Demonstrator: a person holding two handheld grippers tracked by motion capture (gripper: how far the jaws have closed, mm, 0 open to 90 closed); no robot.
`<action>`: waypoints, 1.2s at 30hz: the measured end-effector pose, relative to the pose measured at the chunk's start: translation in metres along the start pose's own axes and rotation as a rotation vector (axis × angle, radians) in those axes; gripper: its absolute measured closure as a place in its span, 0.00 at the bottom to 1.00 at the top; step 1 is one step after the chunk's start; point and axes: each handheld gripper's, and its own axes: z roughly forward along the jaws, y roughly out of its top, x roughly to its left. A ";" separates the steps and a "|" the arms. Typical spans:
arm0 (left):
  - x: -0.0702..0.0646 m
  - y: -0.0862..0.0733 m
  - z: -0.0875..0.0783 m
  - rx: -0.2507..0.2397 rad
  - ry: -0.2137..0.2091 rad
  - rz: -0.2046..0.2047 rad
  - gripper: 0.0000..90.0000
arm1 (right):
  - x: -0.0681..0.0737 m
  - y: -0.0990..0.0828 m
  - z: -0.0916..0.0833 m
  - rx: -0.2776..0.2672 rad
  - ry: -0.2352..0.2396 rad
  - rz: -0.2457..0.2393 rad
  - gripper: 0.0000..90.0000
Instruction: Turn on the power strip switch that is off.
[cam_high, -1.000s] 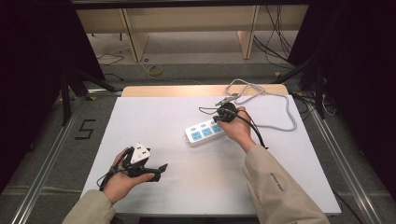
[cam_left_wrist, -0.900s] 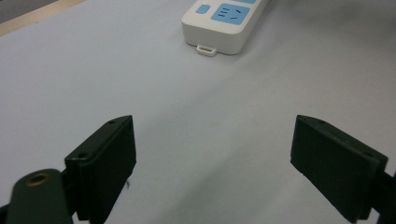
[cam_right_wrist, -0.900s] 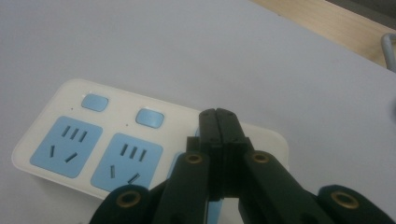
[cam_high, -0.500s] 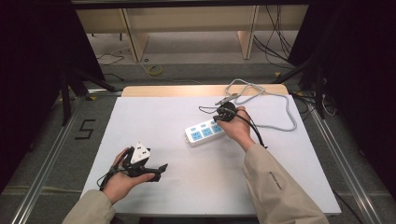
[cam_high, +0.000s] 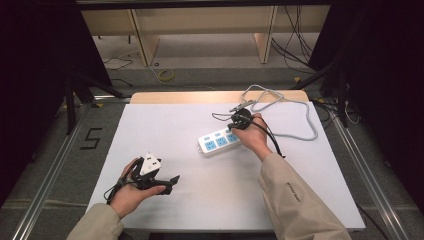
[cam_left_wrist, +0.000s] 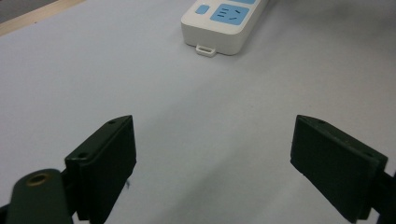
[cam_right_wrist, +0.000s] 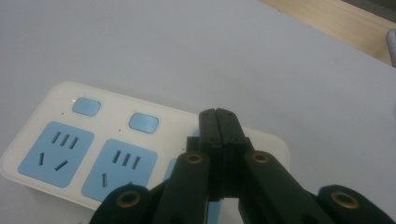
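On the white flat tabletop (cam_high: 165, 125), the white plastic power strip with blue sockets (cam_high: 219, 141) lies mid-right, long axis slanting up toward its grey cable (cam_high: 300, 120). The right gripper (cam_right_wrist: 218, 116), fingers pressed together and empty, hovers over its switch end; contact is hidden. The left gripper (cam_left_wrist: 212, 161), fingers wide, waits well apart.

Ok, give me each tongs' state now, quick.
Left tongs: open, empty, above the white table.
Right tongs: shut, empty, tips over the white and blue plastic power strip.
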 end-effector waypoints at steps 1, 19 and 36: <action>0.000 0.000 0.000 0.000 0.000 0.000 0.15 | 0.000 0.000 0.000 0.001 -0.002 -0.002 1.00; 0.000 0.000 0.000 -0.003 -0.002 -0.001 0.15 | 0.004 0.006 0.007 0.019 0.000 -0.009 1.00; 0.000 0.001 0.001 -0.001 -0.006 0.000 0.16 | 0.004 0.007 0.010 0.042 0.001 -0.009 1.00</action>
